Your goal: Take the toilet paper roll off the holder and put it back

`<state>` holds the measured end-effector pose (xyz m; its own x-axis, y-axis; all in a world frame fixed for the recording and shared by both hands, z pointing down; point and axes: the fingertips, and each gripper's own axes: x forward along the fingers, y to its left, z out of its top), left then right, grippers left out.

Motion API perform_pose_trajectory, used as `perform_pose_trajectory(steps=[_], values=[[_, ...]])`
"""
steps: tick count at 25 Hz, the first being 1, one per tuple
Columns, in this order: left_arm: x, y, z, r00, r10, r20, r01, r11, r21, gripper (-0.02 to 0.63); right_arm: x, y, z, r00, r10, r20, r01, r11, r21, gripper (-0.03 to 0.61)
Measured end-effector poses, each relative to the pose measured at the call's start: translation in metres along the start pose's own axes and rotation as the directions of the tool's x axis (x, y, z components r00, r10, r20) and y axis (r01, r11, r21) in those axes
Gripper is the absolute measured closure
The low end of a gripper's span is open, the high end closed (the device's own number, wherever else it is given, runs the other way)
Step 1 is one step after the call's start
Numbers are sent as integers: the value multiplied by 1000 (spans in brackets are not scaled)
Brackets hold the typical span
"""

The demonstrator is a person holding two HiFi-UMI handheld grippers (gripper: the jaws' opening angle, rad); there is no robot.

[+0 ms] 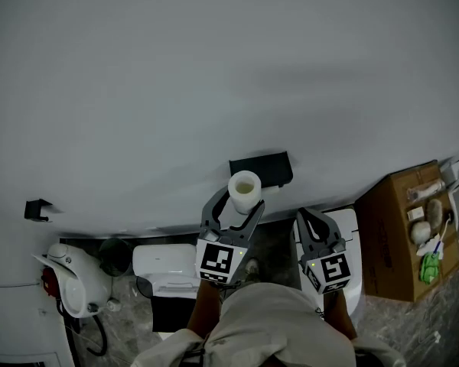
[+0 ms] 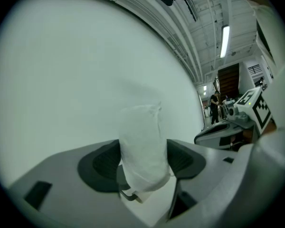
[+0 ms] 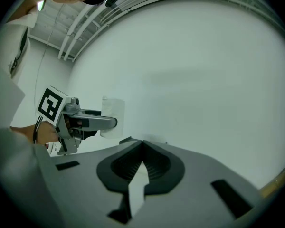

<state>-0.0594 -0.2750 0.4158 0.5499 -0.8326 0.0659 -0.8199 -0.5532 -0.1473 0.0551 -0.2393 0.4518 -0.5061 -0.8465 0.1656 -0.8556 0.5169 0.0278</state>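
A white toilet paper roll (image 1: pixel 244 190) stands upright between the jaws of my left gripper (image 1: pixel 232 214), which is shut on it; its cardboard core faces up. In the left gripper view the roll (image 2: pixel 143 147) fills the gap between the dark pads. The black holder (image 1: pixel 262 169) is fixed to the white wall just behind and right of the roll. My right gripper (image 1: pixel 314 224) hangs to the right of the left one, shut with nothing in it (image 3: pixel 141 148). From the right gripper view I see the left gripper (image 3: pixel 78 121) with the roll (image 3: pixel 112 117).
A small black hook (image 1: pixel 37 210) sits on the wall at far left. Below are a white toilet tank (image 1: pixel 165 264), a white urinal-like fixture (image 1: pixel 73 277) and a white bin (image 1: pixel 353 266). A cardboard box (image 1: pixel 405 232) with small items stands at the right.
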Motion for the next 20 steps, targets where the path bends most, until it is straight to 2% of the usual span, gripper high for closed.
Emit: perform_pose_trajectory(steps=[20], values=[[-65,-39,-21,993,112,-44,-114,993,-36,307,-33,25,-16,993,120,0,-120,993,2,581]])
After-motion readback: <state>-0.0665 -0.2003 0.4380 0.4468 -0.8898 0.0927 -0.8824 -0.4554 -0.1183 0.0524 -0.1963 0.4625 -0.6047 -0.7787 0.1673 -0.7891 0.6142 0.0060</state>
